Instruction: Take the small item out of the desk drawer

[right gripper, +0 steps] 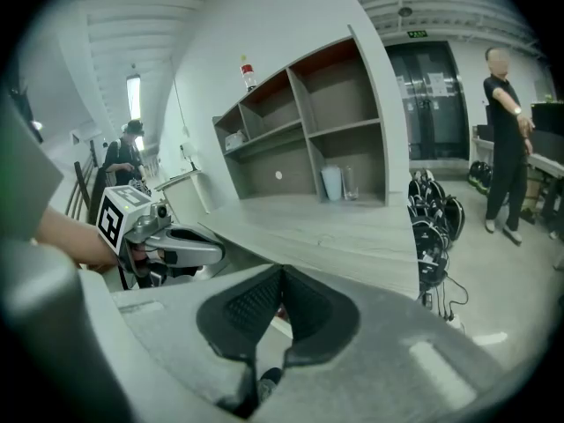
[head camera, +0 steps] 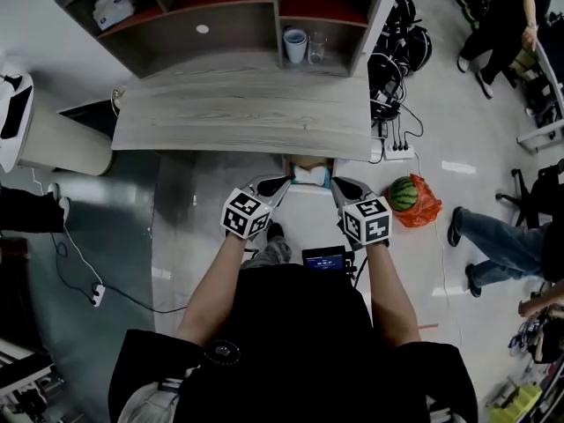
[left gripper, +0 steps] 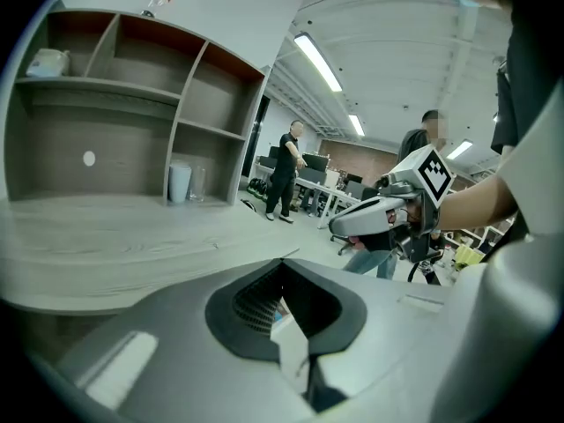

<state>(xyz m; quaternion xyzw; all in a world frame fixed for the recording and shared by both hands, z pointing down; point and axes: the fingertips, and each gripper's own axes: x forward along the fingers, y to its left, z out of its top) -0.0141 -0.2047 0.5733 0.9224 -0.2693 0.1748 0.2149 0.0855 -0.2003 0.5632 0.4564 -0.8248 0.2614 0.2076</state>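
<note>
Outstretched arms (head camera: pixel 216 280) hold left gripper (head camera: pixel 284 183) and right gripper (head camera: pixel 337 185), jaws of each closed, flanking small white item (head camera: pixel 310 175) in open drawer (head camera: pixel 307 189) under table (head camera: pixel 238 113)

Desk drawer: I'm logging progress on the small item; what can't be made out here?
Head view: the drawer is a sliver under the desk edge; the pale item inside is too small to identify.
Left gripper view: the left gripper covers the drawer with its own body.
Right gripper view: the right gripper does likewise.
Contact with the item: unclear in every view.
</note>
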